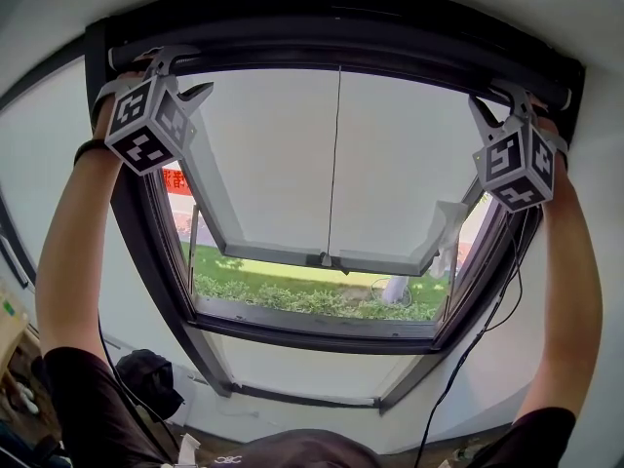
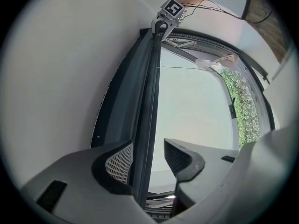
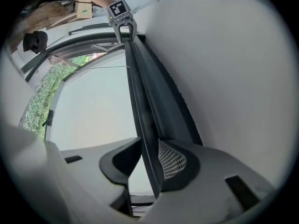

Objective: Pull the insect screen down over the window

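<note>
The insect screen's dark pull bar (image 1: pixel 341 47) runs along the top of the window frame (image 1: pixel 146 252), with the screen rolled up. My left gripper (image 1: pixel 183 74) is raised to the bar's left end. In the left gripper view the bar (image 2: pixel 145 101) passes between the jaws of my left gripper (image 2: pixel 149 160), beside the left pad (image 2: pixel 119 162), and a gap shows at the right pad (image 2: pixel 180 158). My right gripper (image 1: pixel 497 100) is at the bar's right end. In the right gripper view, my right gripper (image 3: pixel 148 160) has both pads against the bar (image 3: pixel 145 106).
The glass sash (image 1: pixel 322 256) is swung outward, with green plants (image 1: pixel 312 300) beyond it. A thin cord (image 1: pixel 336 164) hangs down the middle of the pane. A black cable (image 1: pixel 487 320) trails from the right gripper. A dark bag (image 1: pixel 151 378) lies on the floor at lower left.
</note>
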A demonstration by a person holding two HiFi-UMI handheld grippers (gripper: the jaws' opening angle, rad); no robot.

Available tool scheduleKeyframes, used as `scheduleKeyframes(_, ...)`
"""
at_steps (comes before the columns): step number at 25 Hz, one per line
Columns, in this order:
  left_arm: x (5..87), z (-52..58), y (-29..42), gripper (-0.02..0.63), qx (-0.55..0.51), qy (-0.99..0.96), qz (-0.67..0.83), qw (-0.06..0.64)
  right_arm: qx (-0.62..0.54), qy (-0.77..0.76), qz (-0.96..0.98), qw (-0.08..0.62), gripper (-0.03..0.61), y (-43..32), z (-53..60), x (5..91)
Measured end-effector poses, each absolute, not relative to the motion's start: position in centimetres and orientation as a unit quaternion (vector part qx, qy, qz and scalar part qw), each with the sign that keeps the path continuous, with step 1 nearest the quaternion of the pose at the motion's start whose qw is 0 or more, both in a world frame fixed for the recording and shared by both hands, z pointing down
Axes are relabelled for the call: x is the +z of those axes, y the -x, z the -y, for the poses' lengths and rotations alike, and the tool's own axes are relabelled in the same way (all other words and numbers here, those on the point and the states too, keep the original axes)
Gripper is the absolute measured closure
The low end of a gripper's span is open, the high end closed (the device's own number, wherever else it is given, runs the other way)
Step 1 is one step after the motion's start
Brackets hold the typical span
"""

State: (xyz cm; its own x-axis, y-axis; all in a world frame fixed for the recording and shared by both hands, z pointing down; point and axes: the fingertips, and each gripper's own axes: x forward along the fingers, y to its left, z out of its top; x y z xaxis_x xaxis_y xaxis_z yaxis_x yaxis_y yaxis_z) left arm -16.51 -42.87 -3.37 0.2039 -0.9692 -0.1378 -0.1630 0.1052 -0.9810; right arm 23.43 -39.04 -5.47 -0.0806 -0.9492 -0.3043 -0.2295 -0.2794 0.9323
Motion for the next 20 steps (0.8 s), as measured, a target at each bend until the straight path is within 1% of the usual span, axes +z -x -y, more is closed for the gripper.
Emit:
scheduleKeyframes(1, -3.5, 43.0, 16.6, 0.396, -0.372, 0.559, -0.509, 0.538, -0.540, -0.590, 0.498, 0.334, 0.460, -23.4, 39.0, -5.5)
scheduleKeyframes(4, -3.6, 43.3, 16.7, 0.397, -0.370, 0.571, -0.509, 0.527, -0.539, -0.588, 0.506, 0.327, 0.460, -22.9, 38.8, -5.7)
scheduleKeyframes(7, -3.9, 43.6, 16.6, 0.419, -0.366, 0.575, -0.511, 0.524, -0.540, -0.590, 0.500, 0.333, 0.480, -22.7, 38.7, -5.9)
scheduleKeyframes(8, -4.0, 43.6, 16.6, 0.440, -0.365, 0.575, -0.511, 0.524, -0.540, -0.590, 0.498, 0.336, 0.484, -22.8, 38.7, -5.8)
scheduleKeyframes(9, -4.1, 43.5, 16.6, 0.445, -0.364, 0.576, -0.511, 0.524, -0.538, -0.590, 0.497, 0.340, 0.494, -22.9, 38.8, -5.8)
scheduleKeyframes(15, -3.9, 43.5, 16.5, 0.445, -0.375, 0.568, -0.507, 0.529, -0.528, -0.595, 0.478, 0.372, 0.495, -23.7, 40.1, -5.5)
scheduleKeyframes(18, -4.0, 43.6, 16.5, 0.469, -0.378, 0.565, -0.506, 0.531, -0.528, -0.592, 0.469, 0.388, 0.502, -23.6, 40.4, -5.4)
scheduleKeyframes(20, -3.8, 43.8, 16.7, 0.474, -0.384, 0.562, -0.505, 0.530, -0.531, -0.590, 0.463, 0.394, 0.512, -23.5, 40.3, -5.3)
